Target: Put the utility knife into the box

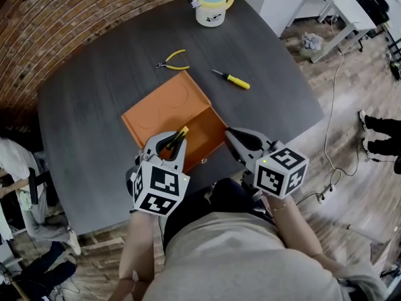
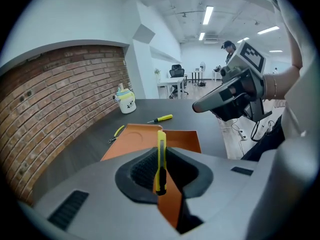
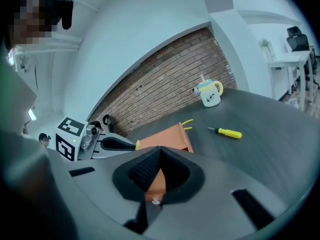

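Note:
An open orange box (image 1: 164, 105) lies on the dark table, its lid flat toward the far left and its tray (image 1: 210, 129) near me. My left gripper (image 1: 176, 140) hangs over the tray's near left corner, shut on the yellow utility knife (image 1: 180, 135). In the left gripper view the utility knife (image 2: 160, 159) stands upright between the pads, above the box (image 2: 135, 140). My right gripper (image 1: 233, 137) is shut with nothing in it, just right of the tray. The right gripper view shows the closed right gripper (image 3: 159, 153) with the box (image 3: 167, 138) beyond.
Yellow-handled pliers (image 1: 173, 60) and a yellow screwdriver (image 1: 232, 79) lie behind the box. A white mug with a yellow handle (image 1: 213, 5) stands at the table's far edge. Cables and a person's feet (image 1: 378, 134) are on the floor at right.

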